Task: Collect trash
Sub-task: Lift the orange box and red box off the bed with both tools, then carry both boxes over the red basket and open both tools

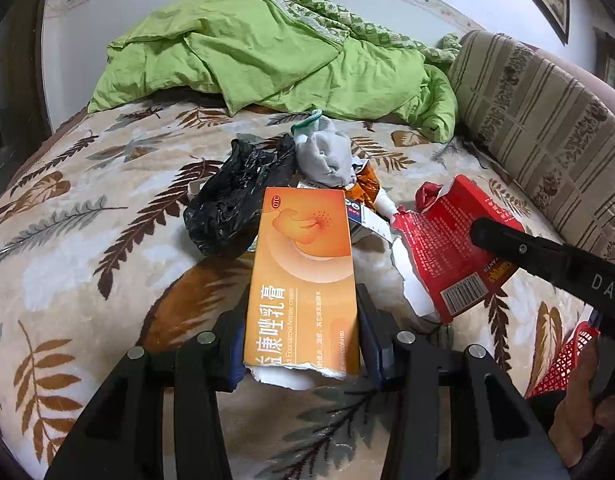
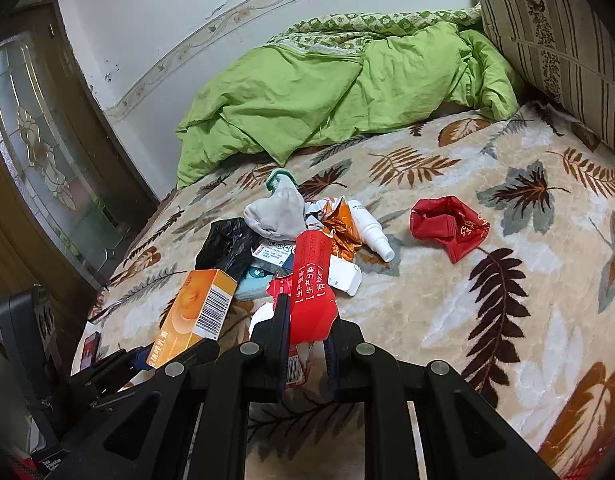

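My left gripper (image 1: 303, 320) is shut on a long orange cream box (image 1: 303, 264), held lifted over the bed, its torn end toward the camera. My right gripper (image 2: 307, 332) is shut on a torn red carton (image 2: 311, 292), also raised. In the left wrist view this red carton (image 1: 447, 248) hangs just right of the orange box. Behind them a trash pile lies on the blanket: a black plastic bag (image 2: 227, 244), a grey sock (image 2: 277, 212), an orange foil wrapper (image 2: 339, 224), a white spray bottle (image 2: 371, 232) and small boxes (image 2: 271, 254). A crumpled red packet (image 2: 451, 228) lies apart, to the right.
A leaf-patterned blanket (image 2: 487, 320) covers the bed. A green quilt (image 1: 267, 52) is bunched at the far end and a striped cushion (image 1: 539, 120) lines the right side. A red mesh basket (image 1: 563, 360) shows at lower right. A glass-panelled door (image 2: 39, 152) stands left.
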`<state>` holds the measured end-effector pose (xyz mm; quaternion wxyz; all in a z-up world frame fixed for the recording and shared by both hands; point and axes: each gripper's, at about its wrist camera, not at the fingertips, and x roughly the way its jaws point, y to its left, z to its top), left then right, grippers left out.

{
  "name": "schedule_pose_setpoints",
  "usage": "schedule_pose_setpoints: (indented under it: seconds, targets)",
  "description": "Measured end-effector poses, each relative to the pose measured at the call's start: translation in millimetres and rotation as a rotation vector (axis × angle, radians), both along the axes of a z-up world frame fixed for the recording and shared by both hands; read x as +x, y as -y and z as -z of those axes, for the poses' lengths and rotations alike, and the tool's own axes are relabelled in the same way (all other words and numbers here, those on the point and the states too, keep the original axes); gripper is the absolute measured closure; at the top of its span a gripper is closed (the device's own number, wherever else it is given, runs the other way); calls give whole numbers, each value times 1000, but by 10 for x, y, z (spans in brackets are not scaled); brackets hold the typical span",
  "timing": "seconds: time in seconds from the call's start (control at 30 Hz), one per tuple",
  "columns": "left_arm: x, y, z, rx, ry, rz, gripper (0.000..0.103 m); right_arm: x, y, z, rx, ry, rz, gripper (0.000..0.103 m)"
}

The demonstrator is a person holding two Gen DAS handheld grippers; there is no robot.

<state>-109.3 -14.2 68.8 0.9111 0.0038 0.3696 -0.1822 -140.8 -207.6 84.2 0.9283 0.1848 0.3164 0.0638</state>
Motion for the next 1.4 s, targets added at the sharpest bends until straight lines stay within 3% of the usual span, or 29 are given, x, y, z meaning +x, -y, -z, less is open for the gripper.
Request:
schedule_pose_setpoints:
  seconds: [0.3,0.57,0.9,1.13,1.3,1.4]
  targets:
    - [-181,69,-87,-12,13,53,58,-234,142,-104,41,14,43,88]
    - [-493,379,-275,-63,5,205,58,-781,532,-334,87,31,101,87]
    - [-1028,1362,-582,-84,-3,519,58,-1839,1375,-571,18,27,299,88]
    - [-1402,2148,-472,-90,-113,730,58,-2602,1913,-511,-38,-43,487,87]
    - [-1723,2642,-366,-53,-152,849,58,-2846,2128,-397,-63,-88,572,86]
    - [-1814,2804,-300,-21,-166,875,45,-2860,2239,-300,-61,-139,593,81]
